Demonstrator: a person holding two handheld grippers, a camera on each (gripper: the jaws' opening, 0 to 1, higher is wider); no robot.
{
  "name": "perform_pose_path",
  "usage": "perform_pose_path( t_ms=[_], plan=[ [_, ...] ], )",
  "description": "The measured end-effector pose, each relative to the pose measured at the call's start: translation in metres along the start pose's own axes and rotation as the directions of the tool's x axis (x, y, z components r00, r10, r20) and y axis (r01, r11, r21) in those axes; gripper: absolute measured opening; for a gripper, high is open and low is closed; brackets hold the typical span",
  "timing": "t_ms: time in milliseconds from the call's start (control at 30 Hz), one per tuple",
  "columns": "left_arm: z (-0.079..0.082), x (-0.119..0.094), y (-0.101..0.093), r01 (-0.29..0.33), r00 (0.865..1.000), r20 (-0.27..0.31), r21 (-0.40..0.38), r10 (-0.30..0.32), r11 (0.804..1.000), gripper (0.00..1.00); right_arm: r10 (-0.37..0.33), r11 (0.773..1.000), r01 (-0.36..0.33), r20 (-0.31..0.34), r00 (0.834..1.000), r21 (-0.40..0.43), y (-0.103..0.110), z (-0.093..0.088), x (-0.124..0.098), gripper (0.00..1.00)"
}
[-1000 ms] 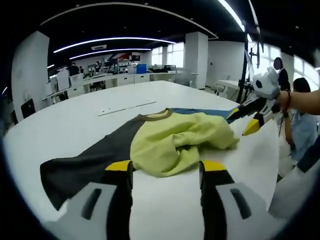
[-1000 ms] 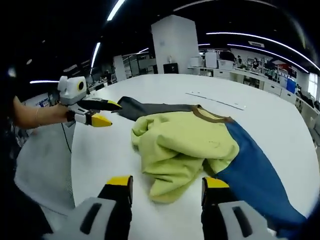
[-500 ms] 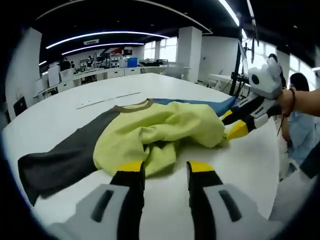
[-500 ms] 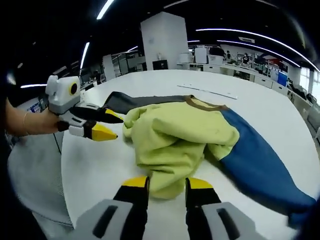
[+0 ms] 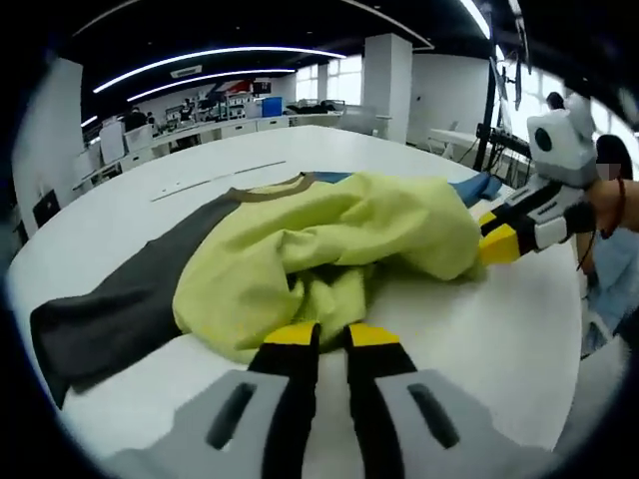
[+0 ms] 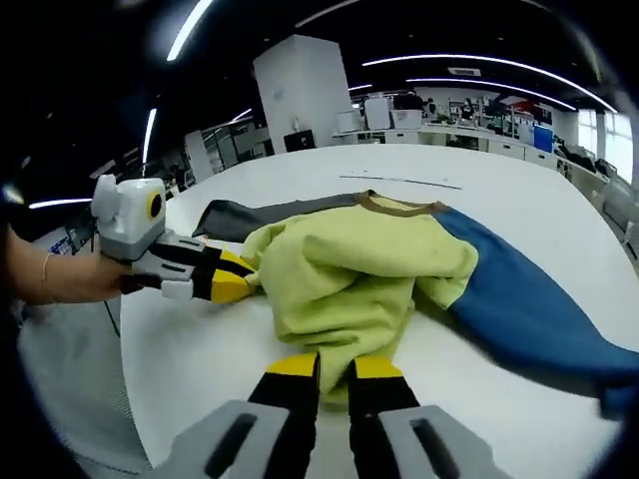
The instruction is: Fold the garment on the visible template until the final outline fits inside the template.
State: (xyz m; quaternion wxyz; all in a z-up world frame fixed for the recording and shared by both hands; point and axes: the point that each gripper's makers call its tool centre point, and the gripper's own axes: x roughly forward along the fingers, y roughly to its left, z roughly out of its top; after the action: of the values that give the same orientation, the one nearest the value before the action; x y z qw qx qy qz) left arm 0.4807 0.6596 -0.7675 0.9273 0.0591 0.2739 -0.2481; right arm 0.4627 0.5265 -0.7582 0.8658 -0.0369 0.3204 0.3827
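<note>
Since the earlier frames, both pairs of jaws have been narrowed from wide apart to nearly touching, and each gripper has been brought up against the near hem of the garment (image 5: 329,244). In the left gripper view, the left gripper (image 5: 330,336) is seen with its yellow tips almost together at the edge of the yellow-green cloth; a fold of cloth appears to be pinched between them, though the contact itself is not clearly shown. In the right gripper view, the right gripper (image 6: 328,367) is set the same way at the opposite end of the hem, its tips drawn close on the hanging edge.

The hem is judged to be taken at two points so that the bunched body can be lifted and spread or folded evenly, not dragged from one corner.

The garment is laid on the white table (image 5: 469,339), towards its middle. Its yellow-green body is heaped and creased, with a brown-trimmed neckline (image 6: 399,206) at the far side. A dark grey sleeve (image 5: 110,314) is stretched out flat to one side and a blue sleeve (image 6: 519,309) to the other.

No template outline can be made out on the tabletop. A thin pale strip (image 6: 399,181) lies beyond the collar, and desks and pillars stand farther off.
</note>
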Motion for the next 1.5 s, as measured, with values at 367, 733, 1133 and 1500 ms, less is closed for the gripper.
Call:
perform_pose_path(
  t_ms=[367, 733, 1133, 1500],
  plan=[
    [0.022, -0.019, 0.008, 0.010, 0.998, 0.064, -0.054, -0.007, 0.999, 0.00, -0.010, 1.000, 0.009, 0.044, 0.999, 0.016, -0.003, 0.015, -0.022, 0.00],
    [0.038, -0.052, 0.012, 0.033, 0.995, 0.101, -0.075, -0.025, 0.997, 0.00, 0.014, 1.000, -0.014, 0.061, 0.998, 0.002, 0.002, 0.028, -0.049, 0.00],
    [0.040, -0.085, 0.029, 0.038, 0.995, 0.100, -0.068, -0.031, 0.997, 0.00, 0.011, 1.000, -0.011, 0.025, 1.000, 0.016, 0.001, 0.038, -0.070, 0.00],
    [0.046, -0.076, 0.046, 0.040, 0.995, 0.097, -0.086, -0.032, 0.996, 0.00, -0.046, 0.999, 0.046, 0.017, 0.999, 0.017, -0.020, 0.056, -0.055, 0.00]
  ],
)
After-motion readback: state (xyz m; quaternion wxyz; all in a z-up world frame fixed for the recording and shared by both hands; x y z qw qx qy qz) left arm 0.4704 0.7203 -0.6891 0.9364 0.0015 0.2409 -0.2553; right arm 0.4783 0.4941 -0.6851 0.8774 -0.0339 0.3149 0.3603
